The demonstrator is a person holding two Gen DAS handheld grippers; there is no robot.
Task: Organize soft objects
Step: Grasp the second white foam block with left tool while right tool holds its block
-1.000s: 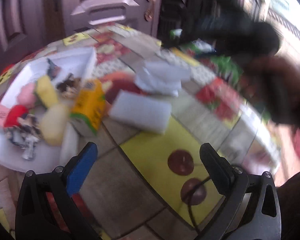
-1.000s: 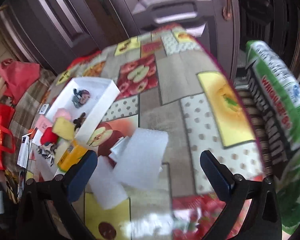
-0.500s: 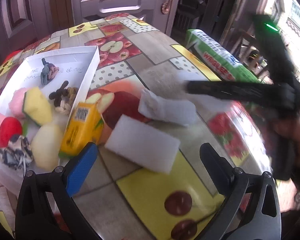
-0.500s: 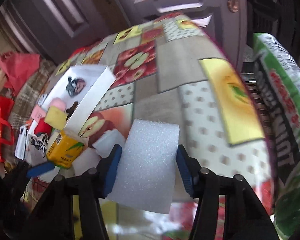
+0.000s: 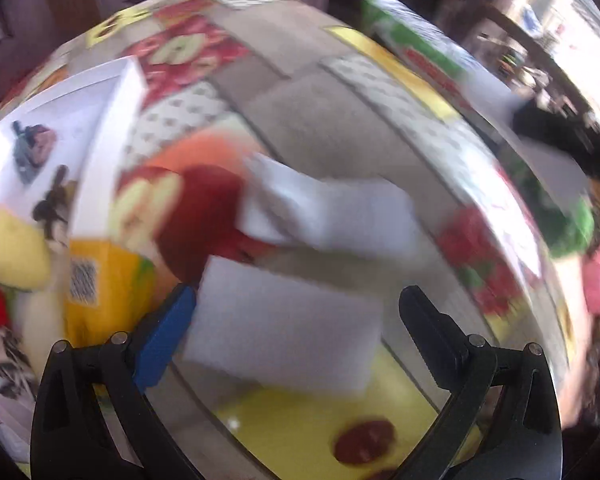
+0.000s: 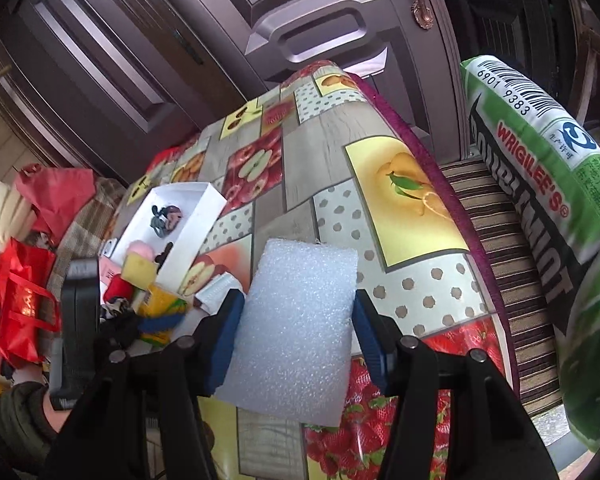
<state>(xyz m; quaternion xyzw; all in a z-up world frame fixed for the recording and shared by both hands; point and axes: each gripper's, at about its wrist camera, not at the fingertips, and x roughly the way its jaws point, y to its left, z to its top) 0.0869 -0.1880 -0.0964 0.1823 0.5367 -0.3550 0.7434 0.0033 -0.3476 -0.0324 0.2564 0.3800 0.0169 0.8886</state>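
Right wrist view: right gripper [image 6: 298,330] clamps a foam sheet [image 6: 300,320]; left gripper [image 5: 296,320] gapes over a white sponge [image 5: 284,332] (blurred) beside the white box [image 6: 204,220], probably the next grab.

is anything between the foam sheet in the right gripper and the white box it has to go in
Partly. The right gripper holds the white foam sheet above the fruit-patterned tablecloth. Toward the white cardboard box sit the yellow carton and another white foam piece, with the left gripper over them. Carried high, it should clear them.

box [image 6: 204,224] left on table [image 6: 332,148], toys inside
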